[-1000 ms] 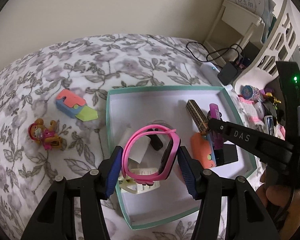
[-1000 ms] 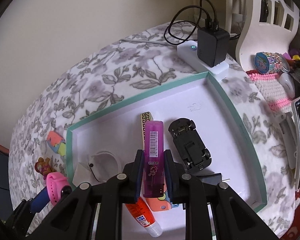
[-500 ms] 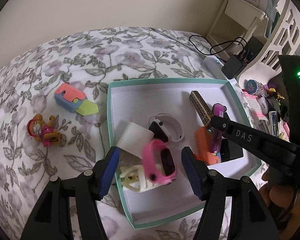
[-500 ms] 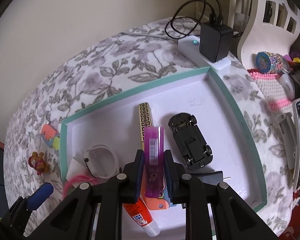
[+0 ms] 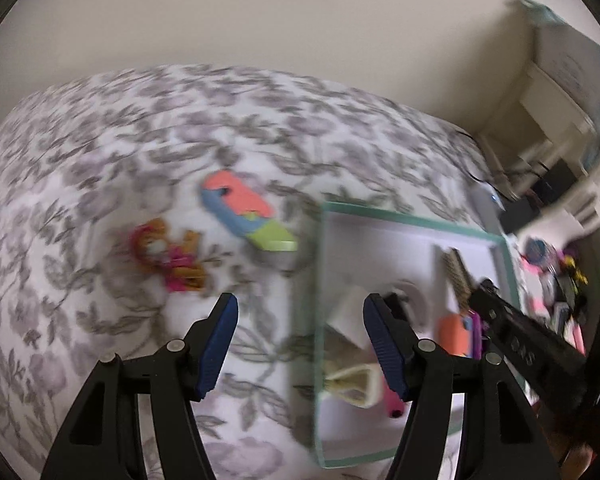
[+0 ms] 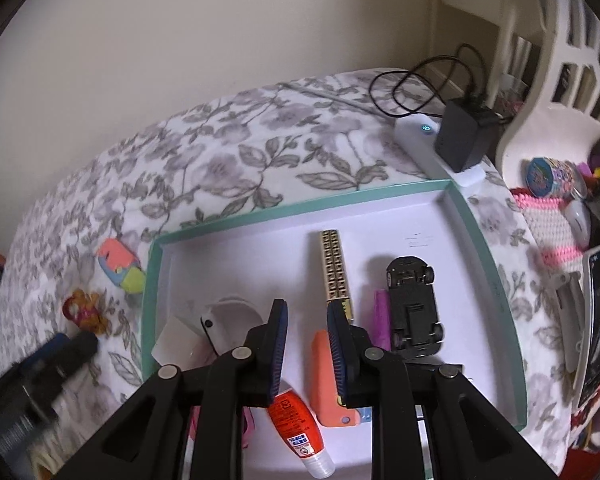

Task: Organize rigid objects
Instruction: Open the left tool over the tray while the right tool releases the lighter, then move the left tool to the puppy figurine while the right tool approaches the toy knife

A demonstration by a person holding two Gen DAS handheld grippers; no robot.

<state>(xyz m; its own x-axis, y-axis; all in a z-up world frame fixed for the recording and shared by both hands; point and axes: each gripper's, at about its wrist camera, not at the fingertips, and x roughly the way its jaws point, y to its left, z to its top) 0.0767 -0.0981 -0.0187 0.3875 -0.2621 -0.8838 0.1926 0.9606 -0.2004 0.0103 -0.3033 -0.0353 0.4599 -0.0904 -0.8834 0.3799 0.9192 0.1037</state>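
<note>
The teal-rimmed white cardboard tray (image 6: 154, 280) sits by your fingers. Left gripper (image 5: 300, 340) has just spread wide, holding nothing. Ahead and left of its fingers lie the small orange-and-pink doll (image 5: 168, 258) and the coral, blue and green toy block (image 5: 244, 216). Come down slowly over one. Right gripper (image 6: 306, 344) has just opened; the purple plastic lighter (image 6: 382, 318) lies free just right of its fingers.

A bedroom in a home, most likely a child's.

A bed with a grey floral bedspread (image 6: 260, 152) stands against a plain cream wall (image 6: 180, 40). Beside it is white cut-out furniture (image 6: 572, 92), with a black charger (image 6: 466, 140) plugged into a white power strip (image 6: 424, 140). Small toys lie about: a doll figure (image 5: 168, 256), a toy car (image 6: 414, 308) in a teal-rimmed box (image 6: 300, 210), and a pink crocheted piece (image 6: 548, 216).
</note>
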